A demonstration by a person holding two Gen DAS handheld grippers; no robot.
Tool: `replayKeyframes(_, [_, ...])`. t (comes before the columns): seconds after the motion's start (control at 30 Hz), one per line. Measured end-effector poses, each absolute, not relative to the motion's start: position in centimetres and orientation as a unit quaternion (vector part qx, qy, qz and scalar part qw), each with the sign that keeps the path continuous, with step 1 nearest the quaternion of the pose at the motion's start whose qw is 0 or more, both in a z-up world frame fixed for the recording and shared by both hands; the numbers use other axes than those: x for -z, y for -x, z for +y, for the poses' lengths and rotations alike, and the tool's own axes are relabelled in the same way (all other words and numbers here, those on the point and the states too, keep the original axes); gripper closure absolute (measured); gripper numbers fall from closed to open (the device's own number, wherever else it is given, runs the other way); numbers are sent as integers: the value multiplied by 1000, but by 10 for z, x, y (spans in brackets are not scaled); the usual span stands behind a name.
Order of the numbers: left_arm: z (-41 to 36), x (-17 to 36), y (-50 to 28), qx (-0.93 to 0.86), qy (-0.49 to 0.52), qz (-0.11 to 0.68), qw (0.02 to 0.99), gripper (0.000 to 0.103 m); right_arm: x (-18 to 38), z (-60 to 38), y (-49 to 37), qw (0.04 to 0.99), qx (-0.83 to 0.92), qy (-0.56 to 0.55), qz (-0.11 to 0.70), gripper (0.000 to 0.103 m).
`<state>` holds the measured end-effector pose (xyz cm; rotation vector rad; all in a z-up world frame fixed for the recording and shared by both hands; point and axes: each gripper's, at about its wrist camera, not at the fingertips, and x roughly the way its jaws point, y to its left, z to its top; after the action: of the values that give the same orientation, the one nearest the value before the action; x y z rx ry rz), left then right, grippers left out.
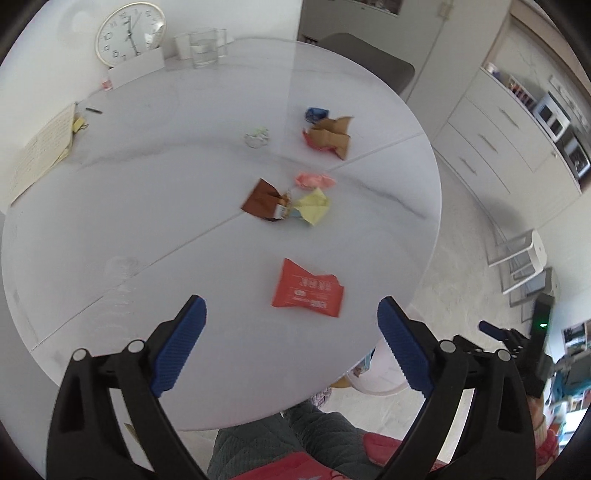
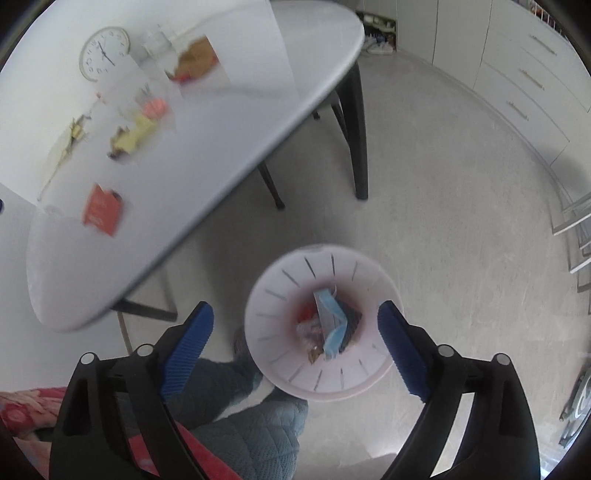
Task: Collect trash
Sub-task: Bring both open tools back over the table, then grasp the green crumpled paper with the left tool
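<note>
The left gripper (image 1: pixel 291 314) hangs above the near edge of the round white table (image 1: pixel 147 206), tilted steeply downward, its blue-padded fingers (image 1: pixel 181 347) spread wide with nothing between them. Just beyond its tips, in the lower middle of the left wrist view, lies a flat red packet (image 1: pixel 306 284). Farther up the frame sit a brown wrapper (image 1: pixel 262 199) touching a crumpled yellow paper (image 1: pixel 314 205), a pink scrap (image 1: pixel 314 181) just above them, and a torn brown paper bag (image 1: pixel 330 136) with a blue wrapper (image 1: pixel 316 113) beside it. A wall clock (image 1: pixel 129 33) leans at the upper left. The right gripper (image 2: pixel 295 317) also points steeply down, off the table's side over the floor, directly above a white waste bin (image 2: pixel 321 384) in the lower middle of its view; its fingers (image 2: pixel 188 350) stand wide apart and empty. Inside the bin lie a blue face mask (image 2: pixel 332 325) and other wrappers. The person's quilted trouser legs (image 2: pixel 258 424) show below both grippers.
</note>
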<state>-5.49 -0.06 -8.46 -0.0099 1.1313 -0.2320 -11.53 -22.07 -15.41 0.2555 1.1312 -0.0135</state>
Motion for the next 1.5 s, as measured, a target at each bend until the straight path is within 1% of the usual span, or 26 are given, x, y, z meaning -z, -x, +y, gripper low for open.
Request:
replayKeyframes(0.07, [7, 82, 50, 109, 12, 530, 841, 12, 132, -218, 110, 848, 3, -121, 516, 8])
replayKeyframes(0.23, [19, 81, 33, 138, 13, 525, 839, 12, 84, -187, 83, 873, -8, -125, 471, 6])
replayKeyframes(0.37, [23, 82, 24, 172, -10, 517, 838, 12, 72, -154, 61, 879, -18, -112, 463, 5])
replayKeyframes(0.57, [38, 94, 4, 212, -17, 526, 823, 12, 75, -112, 34, 874, -18, -107, 473, 5])
replayKeyframes(0.8, [53, 100, -25, 221, -27, 518, 826, 12, 73, -98, -4, 873, -4, -122, 471, 5])
replayKeyframes(0.97, [45, 100, -58, 224, -34, 500, 836, 12, 65, -97, -62, 881, -11, -87, 465, 5])
replayKeyframes(1.1, [36, 109, -89, 221, -24, 507, 833, 12, 72, -101, -116, 879, -41, -63, 471, 5])
replayKeyframes(1.23, [23, 125, -132, 201, -19, 517, 832, 12, 82, -110, -157, 872, -54, -37, 485, 5])
replayKeyframes(1.37, [7, 151, -177, 180, -27, 526, 831, 12, 92, -129, -186, 865, -65, -44, 495, 5])
replayKeyframes(1.43, [-2, 167, -199, 171, -32, 536, 826, 15, 100, -135, -196, 862, -68, -49, 501, 5])
replayKeyframes(1.47, [-5, 174, -209, 166, -34, 540, 825, 19, 104, -138, -201, 860, -70, -52, 503, 5])
replayKeyframes(1.5, [-9, 184, -221, 160, -35, 546, 822, 20, 107, -141, -204, 858, -71, -54, 506, 5])
